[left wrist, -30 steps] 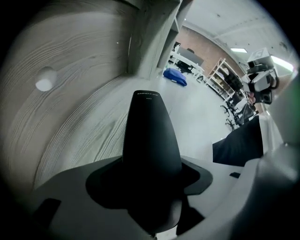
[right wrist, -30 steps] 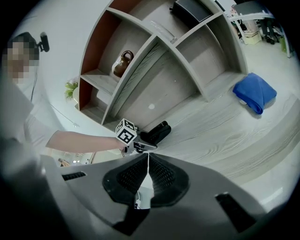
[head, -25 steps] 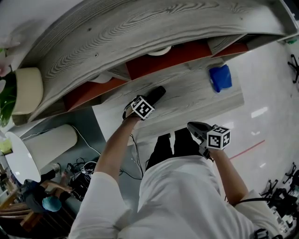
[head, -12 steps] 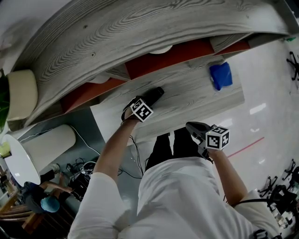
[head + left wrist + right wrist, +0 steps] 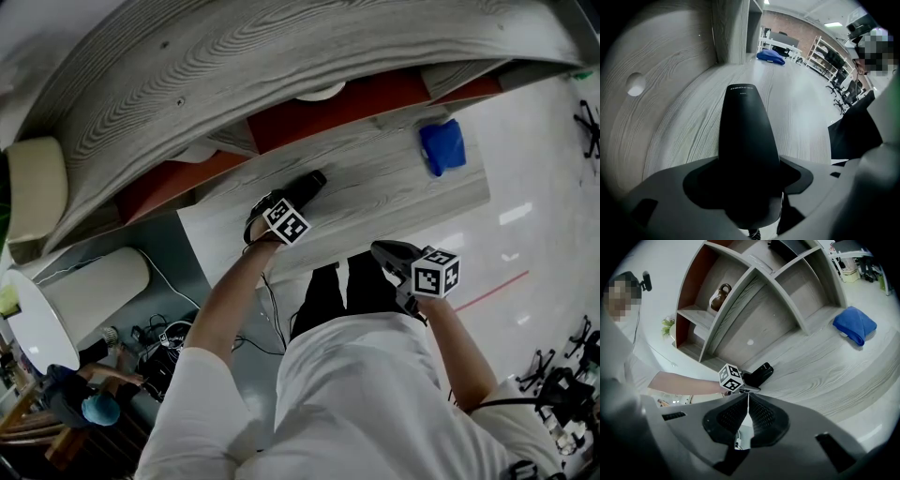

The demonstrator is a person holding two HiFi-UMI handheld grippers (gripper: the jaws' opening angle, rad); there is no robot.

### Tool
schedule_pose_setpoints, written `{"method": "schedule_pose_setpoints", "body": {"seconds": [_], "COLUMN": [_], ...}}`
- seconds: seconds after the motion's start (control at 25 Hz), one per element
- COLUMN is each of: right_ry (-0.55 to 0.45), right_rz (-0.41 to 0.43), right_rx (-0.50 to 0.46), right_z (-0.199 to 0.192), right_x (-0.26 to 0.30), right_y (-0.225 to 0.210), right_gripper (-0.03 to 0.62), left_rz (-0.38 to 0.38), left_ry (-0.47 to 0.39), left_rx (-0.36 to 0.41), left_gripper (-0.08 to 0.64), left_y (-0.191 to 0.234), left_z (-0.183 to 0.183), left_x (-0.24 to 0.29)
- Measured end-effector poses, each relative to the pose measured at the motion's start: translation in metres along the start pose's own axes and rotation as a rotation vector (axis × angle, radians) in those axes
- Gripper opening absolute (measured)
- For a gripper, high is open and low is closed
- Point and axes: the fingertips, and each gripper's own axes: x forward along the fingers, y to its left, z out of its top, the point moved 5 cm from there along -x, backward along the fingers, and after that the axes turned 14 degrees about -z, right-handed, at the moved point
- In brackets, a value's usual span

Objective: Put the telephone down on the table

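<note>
Jaws of the left gripper (image 5: 289, 204) stay clamped wide on the black telephone (image 5: 309, 186), barely shifted near the left edge of the table (image 5: 403, 192) (seemingly touching down); release remains, while the right gripper (image 5: 748, 416) is closed, empty.

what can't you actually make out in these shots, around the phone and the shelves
- Near end of the telephone: left gripper view, covered by the left hand-held gripper, so whether it rests on the table is unclear.
- Print on the telephone: left gripper view, too small to read.
- White object: head view, cut off by the shelf board.
- Brown jug: right gripper view, too small for detail.
</note>
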Motion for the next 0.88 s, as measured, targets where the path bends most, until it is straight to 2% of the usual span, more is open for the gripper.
{"method": "schedule_pose_setpoints", "body": {"seconds": [0.2,0.48,0.76,0.88], "right_ry": [0.006,0.007,0.006,0.001], "right_rz": [-0.001,0.007,0.004,0.010], "right_rx": [0.002,-0.001,-0.004,-0.011], "right_z": [-0.004,-0.006,-0.007,-0.007], "right_x": [0.000,0.001,-0.002,-0.002], "right_y": [-0.001,-0.001,-0.003,-0.001], "right_gripper": [0.018,0.018,0.018,0.018], "left_rz": [0.013,0.097,0.068,0.084], "left_ry": [-0.021,-0.053,-0.149,-0.184], "left_rx": [0.014,0.033,0.035,0.029], "left_gripper": [0.322,0.374,0.410,0.414], "left_y": [0.000,0.002,0.000,0.000], "left_z": [-0.001,-0.002,0.001,0.001], "left_x": [-0.002,-0.007,-0.018,-0.029]}}
